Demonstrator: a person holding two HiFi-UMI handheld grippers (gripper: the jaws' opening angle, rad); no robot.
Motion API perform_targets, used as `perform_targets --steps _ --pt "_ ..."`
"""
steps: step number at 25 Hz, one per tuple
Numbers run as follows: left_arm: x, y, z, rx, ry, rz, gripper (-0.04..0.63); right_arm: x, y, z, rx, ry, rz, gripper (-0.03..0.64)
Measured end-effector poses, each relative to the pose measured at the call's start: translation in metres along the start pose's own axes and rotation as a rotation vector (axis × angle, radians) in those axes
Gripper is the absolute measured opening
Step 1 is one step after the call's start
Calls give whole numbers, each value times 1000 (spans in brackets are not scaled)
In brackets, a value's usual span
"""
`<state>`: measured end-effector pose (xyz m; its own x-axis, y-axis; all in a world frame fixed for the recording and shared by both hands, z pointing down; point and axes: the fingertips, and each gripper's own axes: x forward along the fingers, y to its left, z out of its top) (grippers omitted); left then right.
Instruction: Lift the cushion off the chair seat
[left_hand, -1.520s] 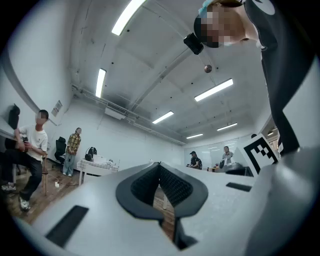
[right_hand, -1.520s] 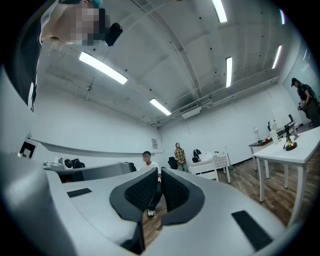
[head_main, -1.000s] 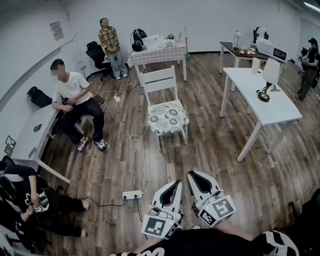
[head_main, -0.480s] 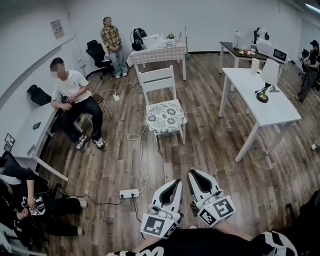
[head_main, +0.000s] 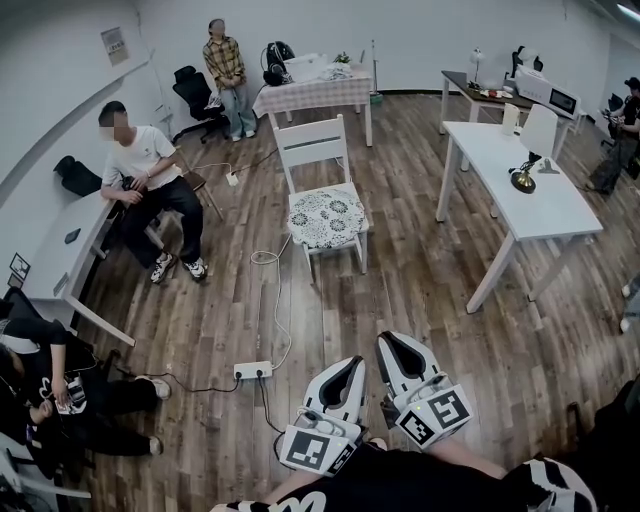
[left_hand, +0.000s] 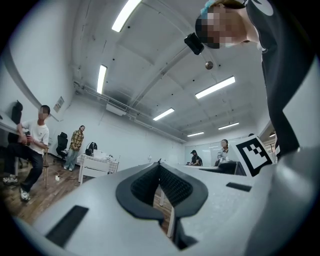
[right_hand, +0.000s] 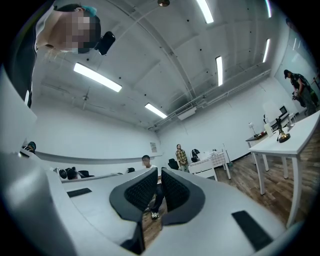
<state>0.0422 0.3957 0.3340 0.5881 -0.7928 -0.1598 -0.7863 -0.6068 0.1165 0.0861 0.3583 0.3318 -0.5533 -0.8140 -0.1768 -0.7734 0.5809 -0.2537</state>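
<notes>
The round lace-patterned cushion (head_main: 327, 217) lies flat on the seat of a white wooden chair (head_main: 313, 150) in the middle of the room. Both grippers are at the bottom edge of the head view, far short of the chair and well apart from it. My left gripper (head_main: 354, 364) points toward the chair, and its dark pads (left_hand: 150, 184) meet at the tip with nothing between them. My right gripper (head_main: 390, 346) is beside it, shut and empty too, with its ribbed pads (right_hand: 141, 190) almost touching.
A white power strip (head_main: 252, 370) and its cable (head_main: 270, 300) lie on the wood floor between me and the chair. A long white table (head_main: 540, 200) stands at the right. A person (head_main: 140, 175) sits at the left, another (head_main: 50, 390) at the lower left.
In the head view the chair, cushion and power strip sit a little higher and further off than before. Both grippers stay shut, side by side at the bottom of the view.
</notes>
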Motion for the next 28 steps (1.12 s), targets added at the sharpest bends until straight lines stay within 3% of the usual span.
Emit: perform_targets --steps 8,15,28 --pt "2 8 -1 5 -6 17 0 10 3 -5 -9 10 26 37" --pt "36 34 -6 -7 -9 9 -1 37 -23 -10 -23 24 1 37" --pt "132 151 -5 -9 0 -17 0 167 -85 -22 -26 29 -54 37"
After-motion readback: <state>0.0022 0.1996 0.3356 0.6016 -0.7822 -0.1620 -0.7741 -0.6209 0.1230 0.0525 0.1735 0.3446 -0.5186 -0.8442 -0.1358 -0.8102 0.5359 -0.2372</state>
